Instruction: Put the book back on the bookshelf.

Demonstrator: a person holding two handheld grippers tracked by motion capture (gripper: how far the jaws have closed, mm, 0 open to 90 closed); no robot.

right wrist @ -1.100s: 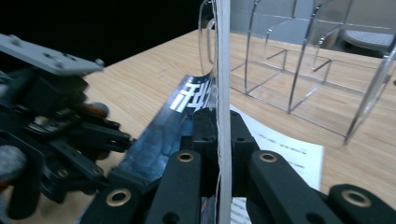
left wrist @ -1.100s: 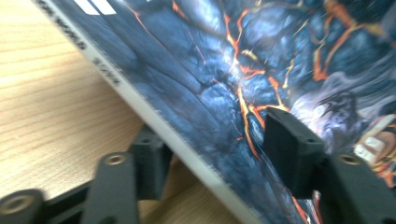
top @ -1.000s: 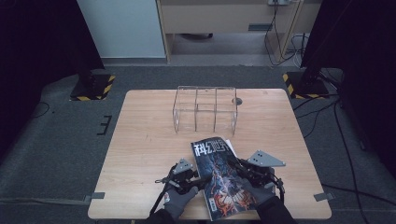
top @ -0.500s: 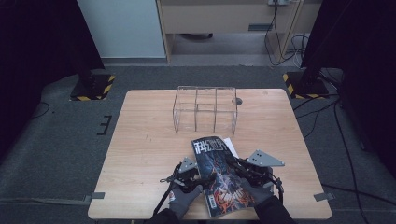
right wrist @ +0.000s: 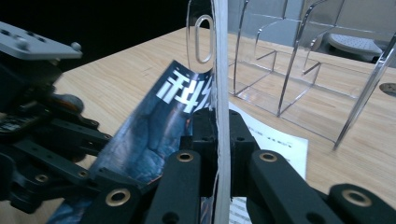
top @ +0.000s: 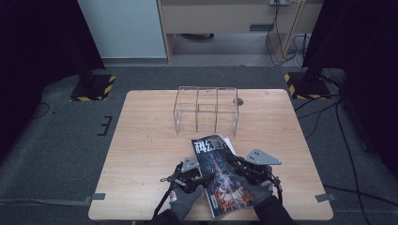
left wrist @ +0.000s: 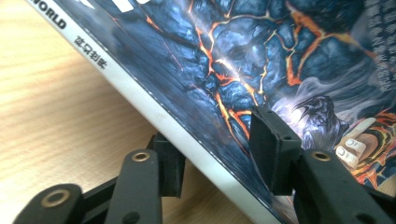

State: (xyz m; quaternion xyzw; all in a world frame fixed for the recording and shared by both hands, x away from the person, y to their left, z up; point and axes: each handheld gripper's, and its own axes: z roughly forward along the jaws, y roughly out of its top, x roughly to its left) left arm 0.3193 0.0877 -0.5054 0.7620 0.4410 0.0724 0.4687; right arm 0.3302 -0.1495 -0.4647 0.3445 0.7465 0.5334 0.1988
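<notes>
Looks down on a wooden table (top: 145, 140) with work in hand at its near edge. At left, held in a gloved hand, the left gripper (top: 201, 171): jaws partly apart and just now closing, spine edge of the magazine (top: 220, 183) between them. In the left gripper view (left wrist: 217, 149), one pad under the white spine and the other against the dark lava-patterned cover (left wrist: 261, 56); not clearly clamped across the thickness, so better read as bracing than gripping. At centre, the magazine itself: lifted off the tabletop at an angle, title end pointing away from the person, near end between the two hands. Beneath its far corner, a white printed sheet (top: 229, 142) flat on the wood. At right, the right gripper (top: 237, 166): closed tight on the magazine's opposite long edge, with the pale page block pinched between both pads in the right gripper view (right wrist: 217, 135) and standing upright there. Beyond the magazine, toward the far side of the table and apart from it, a clear acrylic divider rack (top: 206, 110), compartments bare as far as can be told. Judged progress: pick-up done, magazine raised and being stood on edge; still left, apparently, carrying it forward and sliding it into a rack slot, then letting go.
</notes>
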